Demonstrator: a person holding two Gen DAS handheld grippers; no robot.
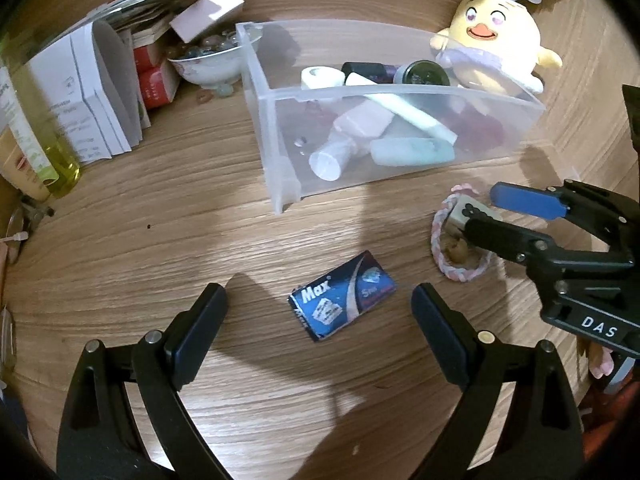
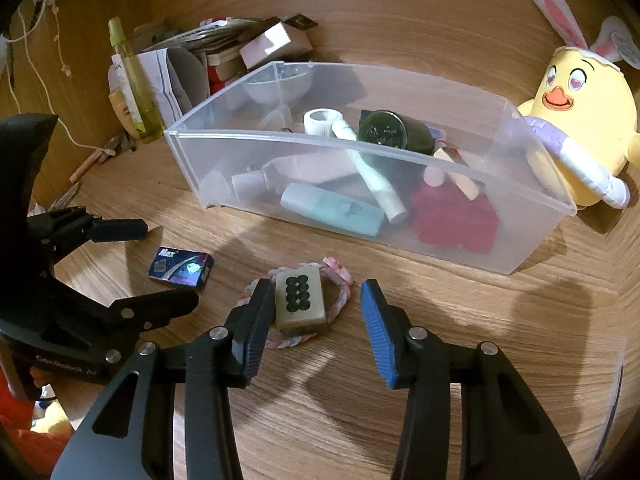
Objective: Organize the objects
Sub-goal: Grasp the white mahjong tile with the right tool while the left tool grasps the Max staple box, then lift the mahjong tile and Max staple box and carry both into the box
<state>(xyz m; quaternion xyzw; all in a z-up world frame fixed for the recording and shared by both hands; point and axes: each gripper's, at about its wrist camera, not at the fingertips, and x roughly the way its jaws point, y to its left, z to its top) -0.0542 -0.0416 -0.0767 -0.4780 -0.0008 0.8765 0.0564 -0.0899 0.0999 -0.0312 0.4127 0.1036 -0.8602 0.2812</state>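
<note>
A small blue "Max" box (image 1: 342, 300) lies flat on the wooden table between the spread fingers of my left gripper (image 1: 320, 296), which is open and not touching it. A mahjong tile with black dots (image 2: 300, 300) rests inside a pink-and-white braided band (image 2: 340, 276). My right gripper (image 2: 316, 286) straddles the tile: the black finger sits against its left side and the blue pad (image 2: 376, 320) stands well off its right side, so nothing is gripped. The left wrist view shows that gripper (image 1: 482, 210) at the right, over the tile (image 1: 468, 206).
A clear plastic bin (image 2: 360, 148) behind both items holds bottles, tubes, a dark jar and a red thing. A yellow chick plush (image 2: 580, 120) leans on its right end. Papers, boxes, a bowl of marbles (image 1: 204, 56) and a yellow bottle (image 1: 60, 160) crowd the left.
</note>
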